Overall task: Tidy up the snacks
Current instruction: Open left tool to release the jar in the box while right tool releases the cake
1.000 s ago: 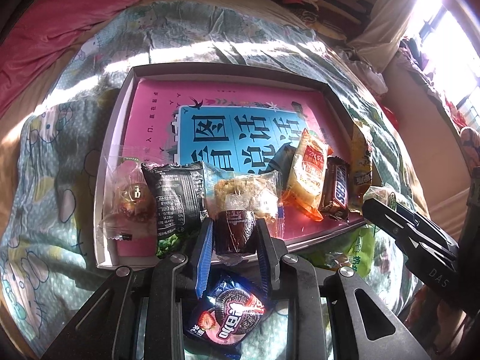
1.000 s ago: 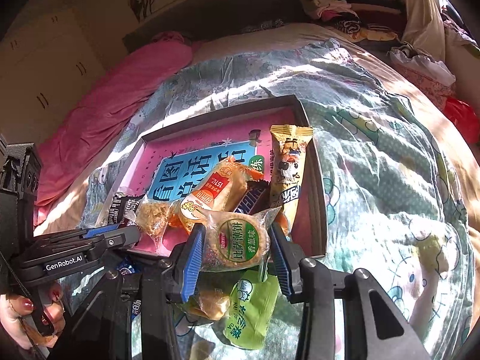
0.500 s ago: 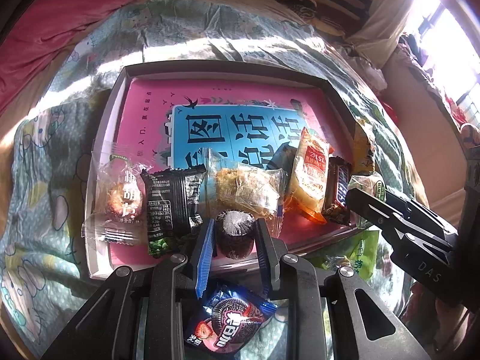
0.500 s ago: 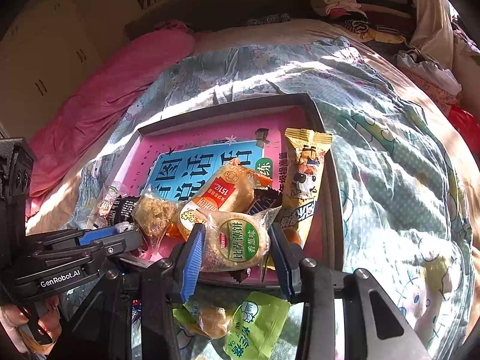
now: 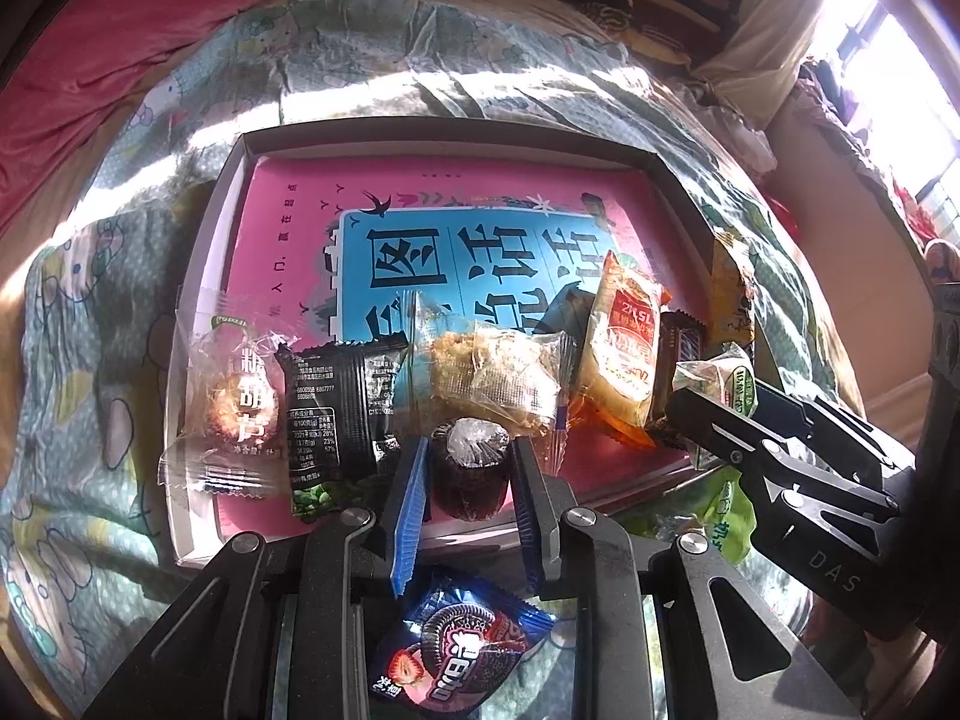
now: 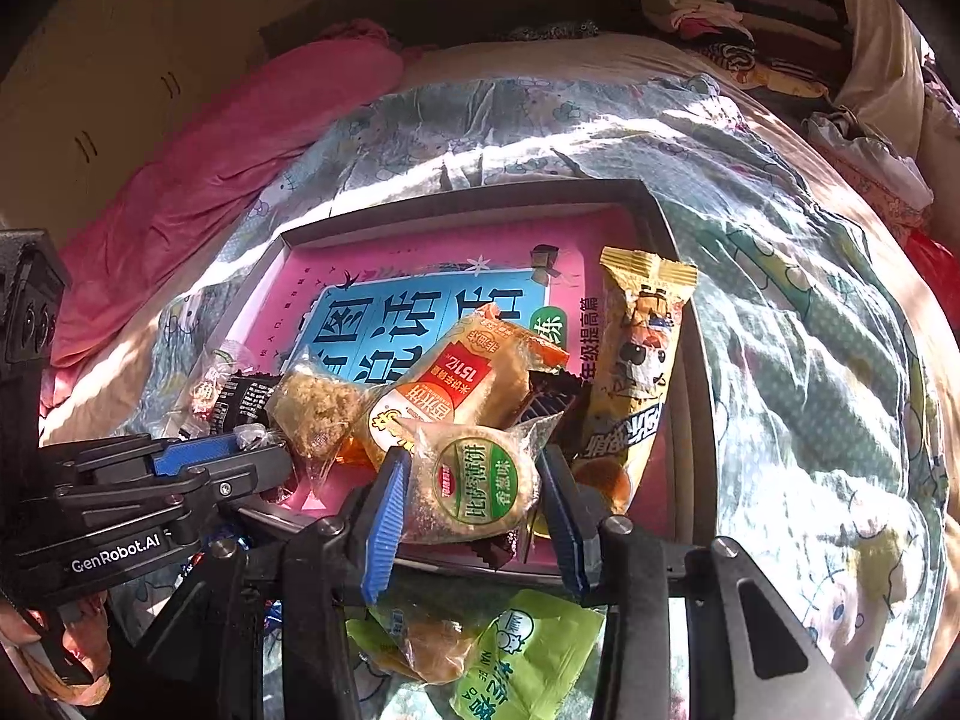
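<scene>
So both grippers are loaded: left gripper (image 5: 469, 480) clamps a dark jelly cup (image 5: 471, 471), right gripper (image 6: 474, 489) grips a round cracker pack (image 6: 474, 483). Both hover at the tray (image 5: 420, 135) edge, bottom of frame, probably to extend the snack row.

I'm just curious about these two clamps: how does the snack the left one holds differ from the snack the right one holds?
The left gripper pinches a small dark brown cup-shaped snack standing upright; the right gripper holds a wider, flat, pale round biscuit facing the camera. The biscuit carries a green printed label; the dark snack shows no label, only a crinkled clear top. Both are wrapped in clear plastic and held over the near edge of the tray.
</scene>
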### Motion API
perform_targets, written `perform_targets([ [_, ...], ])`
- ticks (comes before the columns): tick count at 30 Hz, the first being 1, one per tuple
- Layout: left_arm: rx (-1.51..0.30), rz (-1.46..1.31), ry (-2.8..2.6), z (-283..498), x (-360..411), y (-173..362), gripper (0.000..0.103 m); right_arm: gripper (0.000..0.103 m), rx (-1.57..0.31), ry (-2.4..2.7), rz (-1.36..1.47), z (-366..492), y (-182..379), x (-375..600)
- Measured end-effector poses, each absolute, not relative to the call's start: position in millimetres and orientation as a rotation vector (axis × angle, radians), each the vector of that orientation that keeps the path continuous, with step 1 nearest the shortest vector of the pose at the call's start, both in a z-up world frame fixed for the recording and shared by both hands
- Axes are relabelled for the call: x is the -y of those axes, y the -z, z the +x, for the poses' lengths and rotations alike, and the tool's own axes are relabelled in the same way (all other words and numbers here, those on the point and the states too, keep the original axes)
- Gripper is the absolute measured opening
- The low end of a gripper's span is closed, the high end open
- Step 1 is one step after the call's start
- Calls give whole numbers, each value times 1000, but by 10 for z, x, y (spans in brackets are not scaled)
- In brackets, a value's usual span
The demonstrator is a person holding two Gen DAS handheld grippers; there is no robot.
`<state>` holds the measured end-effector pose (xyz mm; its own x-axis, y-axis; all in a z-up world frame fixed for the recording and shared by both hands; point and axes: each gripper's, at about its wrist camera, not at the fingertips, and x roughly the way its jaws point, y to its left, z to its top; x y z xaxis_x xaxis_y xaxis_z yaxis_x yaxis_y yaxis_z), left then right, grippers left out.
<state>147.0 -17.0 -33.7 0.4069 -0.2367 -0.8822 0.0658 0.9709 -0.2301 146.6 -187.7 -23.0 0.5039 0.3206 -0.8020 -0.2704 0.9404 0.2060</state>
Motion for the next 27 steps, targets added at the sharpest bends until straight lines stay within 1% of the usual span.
perform_targets([
  [27,-1161,-178,201,1429,155,337,28,46,-965,-325,70,1442,112,1954],
])
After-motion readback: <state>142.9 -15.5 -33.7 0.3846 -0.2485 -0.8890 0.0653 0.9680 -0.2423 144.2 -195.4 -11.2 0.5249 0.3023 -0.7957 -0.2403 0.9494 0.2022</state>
